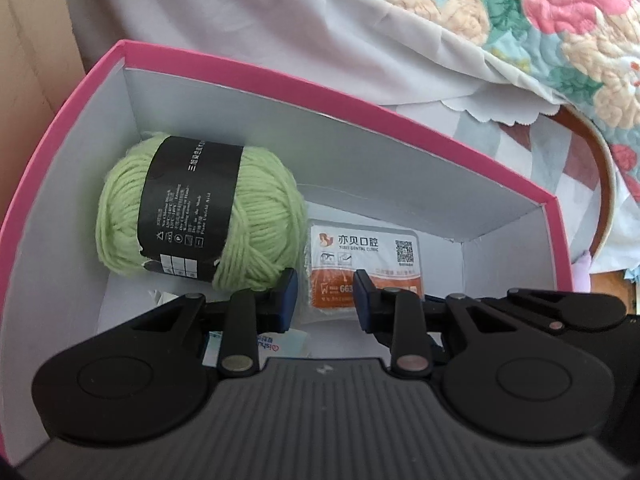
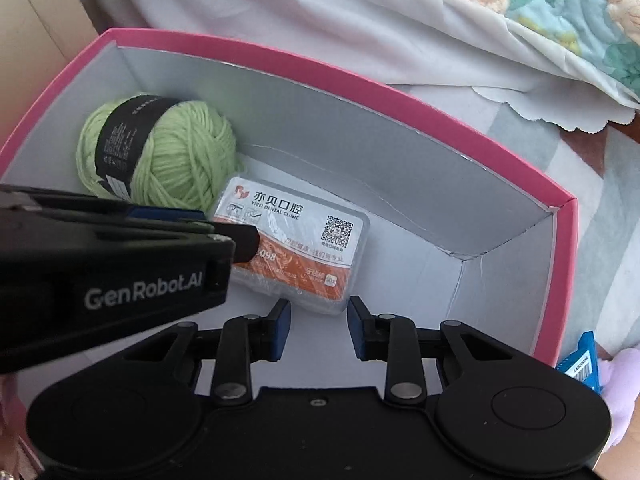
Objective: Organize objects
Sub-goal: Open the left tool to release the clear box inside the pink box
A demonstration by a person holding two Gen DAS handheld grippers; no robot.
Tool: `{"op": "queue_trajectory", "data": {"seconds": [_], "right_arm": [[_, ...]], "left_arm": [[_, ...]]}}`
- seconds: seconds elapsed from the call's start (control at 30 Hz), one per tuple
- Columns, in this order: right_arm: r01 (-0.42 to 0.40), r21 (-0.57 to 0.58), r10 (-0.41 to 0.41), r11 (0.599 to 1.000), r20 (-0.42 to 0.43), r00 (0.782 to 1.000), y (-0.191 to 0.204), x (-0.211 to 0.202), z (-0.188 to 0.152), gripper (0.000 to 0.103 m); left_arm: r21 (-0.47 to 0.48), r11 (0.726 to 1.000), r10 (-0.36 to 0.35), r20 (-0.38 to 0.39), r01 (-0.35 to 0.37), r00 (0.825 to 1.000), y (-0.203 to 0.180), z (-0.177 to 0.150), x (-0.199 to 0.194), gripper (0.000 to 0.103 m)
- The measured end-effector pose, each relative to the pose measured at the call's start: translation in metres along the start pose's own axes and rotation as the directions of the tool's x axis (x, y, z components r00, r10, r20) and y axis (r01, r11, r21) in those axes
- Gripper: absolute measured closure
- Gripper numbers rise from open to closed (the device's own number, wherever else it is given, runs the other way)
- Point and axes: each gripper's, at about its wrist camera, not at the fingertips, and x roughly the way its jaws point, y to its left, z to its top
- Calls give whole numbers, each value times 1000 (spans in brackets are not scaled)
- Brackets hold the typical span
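Note:
A pink box with a white inside holds a green yarn ball with a black band, at its far left. Beside the ball lies a clear packet with an orange and white label. My left gripper hangs in the box just above the packet's near end, jaws drawn in, nothing pinched. In the right wrist view it reaches in from the left over the packet. My right gripper is at the packet's near edge, jaws drawn in and empty. A small white and blue packet lies under the left gripper.
A floral quilt and a white sheet hang behind the box. A round wooden rim shows at the right. Outside the box's right wall are a blue packet and a lilac-gloved hand. The box floor at right is bare.

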Motion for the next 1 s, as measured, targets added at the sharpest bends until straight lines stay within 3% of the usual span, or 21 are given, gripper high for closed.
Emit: {"op": "queue_trajectory", "data": {"seconds": [0.23,0.43,0.57,0.7,0.8,0.93,1.0], "right_arm": [[-17,109,16,994,6,1000,-4,0,3,69],[-8,88,6,996,23,1000,4,-1,7,69],[-57,73,55,996,30,998,-2,-7,0,66],[-57,-3,57,998,94,994,-1,-33,-15,60],[-81,-33,85,996,150,985,-1,-59,-29,57],[-97,-42,103,994,210,972,-11,-80,-39,56],[-99,-54,109,994,228,968,-12,-93,-46,56]], "left_arm": [[-32,999,-38,36,39,999,7,1,-6,74],[-43,997,-55,48,57,997,7,2,-10,74],[-23,999,-40,43,41,998,3,0,-11,73],[1,1000,-22,57,22,998,0,-4,-19,67],[3,1000,-19,38,19,999,-2,-8,-26,53],[37,999,26,25,-27,999,-9,-17,-40,47],[32,999,11,13,-11,1000,-11,-22,-52,46]]}}
